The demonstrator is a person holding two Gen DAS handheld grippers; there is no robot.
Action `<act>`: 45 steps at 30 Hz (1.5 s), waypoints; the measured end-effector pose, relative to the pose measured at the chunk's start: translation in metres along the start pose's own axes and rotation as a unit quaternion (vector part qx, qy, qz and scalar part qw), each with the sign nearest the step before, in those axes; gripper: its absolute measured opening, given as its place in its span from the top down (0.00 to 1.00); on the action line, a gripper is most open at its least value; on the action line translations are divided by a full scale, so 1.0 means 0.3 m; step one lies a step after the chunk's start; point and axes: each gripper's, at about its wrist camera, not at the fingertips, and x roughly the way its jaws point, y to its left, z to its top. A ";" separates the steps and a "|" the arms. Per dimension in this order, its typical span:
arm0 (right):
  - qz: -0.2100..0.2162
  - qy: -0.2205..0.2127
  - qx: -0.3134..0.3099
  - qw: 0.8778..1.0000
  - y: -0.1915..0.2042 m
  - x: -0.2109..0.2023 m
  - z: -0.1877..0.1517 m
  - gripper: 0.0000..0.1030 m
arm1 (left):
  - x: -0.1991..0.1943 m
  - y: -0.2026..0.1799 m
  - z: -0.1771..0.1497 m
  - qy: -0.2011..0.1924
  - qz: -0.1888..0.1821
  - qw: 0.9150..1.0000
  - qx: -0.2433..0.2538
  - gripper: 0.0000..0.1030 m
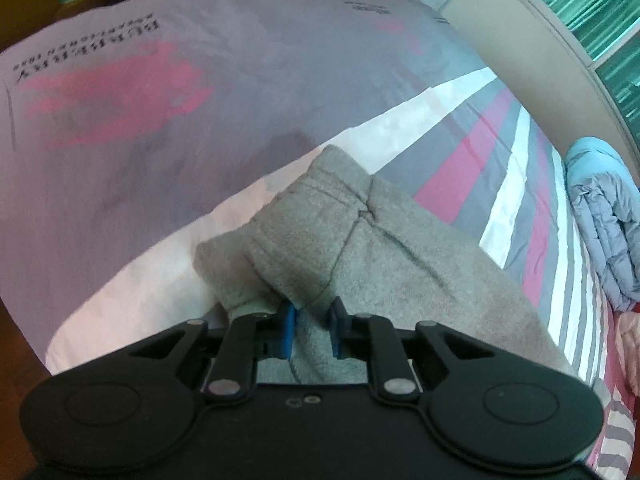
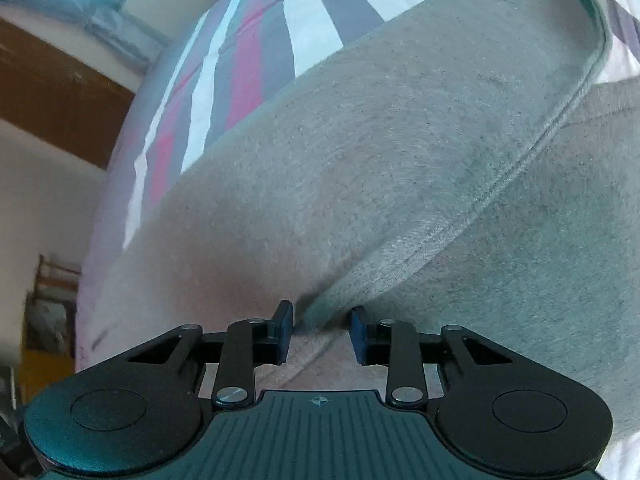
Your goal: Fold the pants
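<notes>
While both claws pinch the grey sweatpants (image 1: pixel 360 240) lying on the striped bedsheet (image 1: pixel 472 152), left claw (image 1: pixel 313 330) closed on bunched cloth and right claw (image 2: pixel 322 334) on a fold edge, folding seems barely underway, most remaining.

Striped bedsheet (image 1: pixel 460 168) over bed; crumpled blue quilt (image 1: pixel 604 220) at far edge; green curtain (image 1: pixel 592 8) beyond.

The right hand-held gripper (image 2: pixel 322 332) pinches a fold of grey pants (image 2: pixel 400 184) lying on striped bedding (image 2: pixel 256 40).
</notes>
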 end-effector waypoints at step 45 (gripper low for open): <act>-0.088 -0.045 -0.035 0.994 -0.260 -0.315 -0.016 0.53 | 0.061 -0.422 -0.536 0.085 -0.028 0.969 0.232 0.63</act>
